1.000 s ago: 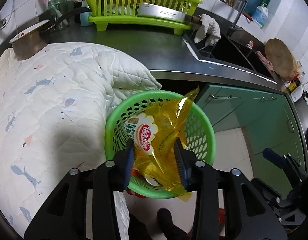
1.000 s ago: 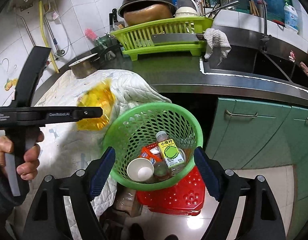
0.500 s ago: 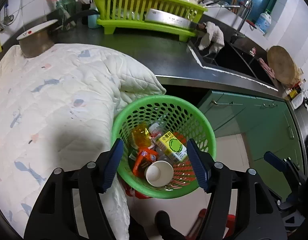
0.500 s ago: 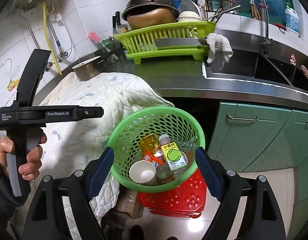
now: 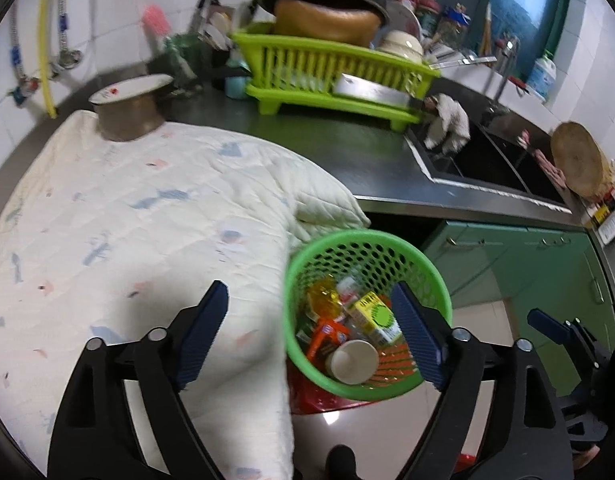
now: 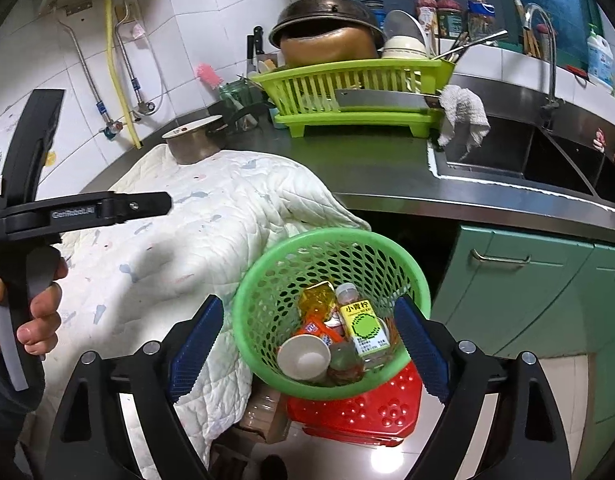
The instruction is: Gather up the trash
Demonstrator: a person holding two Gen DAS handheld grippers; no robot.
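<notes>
**Kitchen floor: trash sits in the green basket, both claws empty**

Glossy floor tiles fill the nearest ground, and on them a red plastic stool (image 6: pixel 359 412) carries the green basket (image 6: pixel 263 364), which stands hard against the hanging edge of a white quilted cloth (image 5: pixel 147 220). Inside the basket lie a yellow plastic bag (image 6: pixel 317 298), a small bottle with a yellow-green label (image 6: pixel 363 326), a white paper cup (image 6: pixel 303 358) on its side and an orange wrapper (image 6: pixel 317 328), all heaped together at the bottom.

Above the basket hovers the right claw (image 6: pixel 309 350), its jaws opening, blue pads well apart with nothing pressed between them. Off to the side of the basket, over the cloth's edge, the left claw (image 5: pixel 309 336) has jaws opening too, and they hold nothing. In the right wrist view a hand (image 6: pixel 35 308) grips the left tool's black handle.

Further back, the cloth drapes over the steel worktop (image 6: pixel 367 164), with a metal pot (image 6: pixel 193 140) resting at its far edge. Behind that stands a lime dish rack (image 6: pixel 347 84) holding a dark wok, bowls and a cleaver. A white rag (image 6: pixel 463 116) hangs at the corner of the sink (image 6: pixel 507 152). Green cabinet doors (image 6: pixel 527 280) run below the worktop, and white wall tiles close the view.
</notes>
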